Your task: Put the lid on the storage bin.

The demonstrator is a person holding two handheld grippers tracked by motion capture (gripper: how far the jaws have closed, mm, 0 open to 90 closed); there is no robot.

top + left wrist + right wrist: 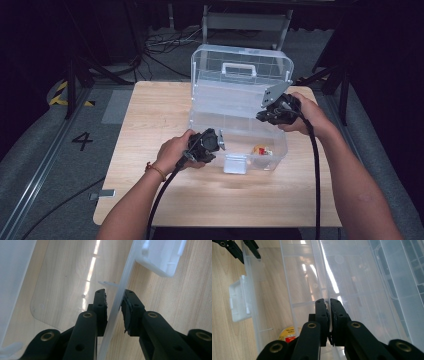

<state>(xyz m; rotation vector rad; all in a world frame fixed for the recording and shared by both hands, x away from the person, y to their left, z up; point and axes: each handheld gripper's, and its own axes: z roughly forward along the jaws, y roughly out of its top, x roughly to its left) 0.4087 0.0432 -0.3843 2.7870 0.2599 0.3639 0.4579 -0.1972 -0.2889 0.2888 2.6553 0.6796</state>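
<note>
A light wooden bench (160,200) with rounded corners stands on grey floor (45,165), seen from above. One thing rests directly on it: a clear plastic storage box (235,107), set toward the far right part of the top. Its hinged lid (240,65) stands open and upright at the back, with a white handle on it. A white latch (235,163) hangs on the box's near wall, just above the wood. The near and left parts of the bench top are bare wood grain.

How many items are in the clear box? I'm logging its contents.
1: a small round yellow-and-red item on the floor of the clear box, near its front wall by the latch. Others may be hidden.
</note>
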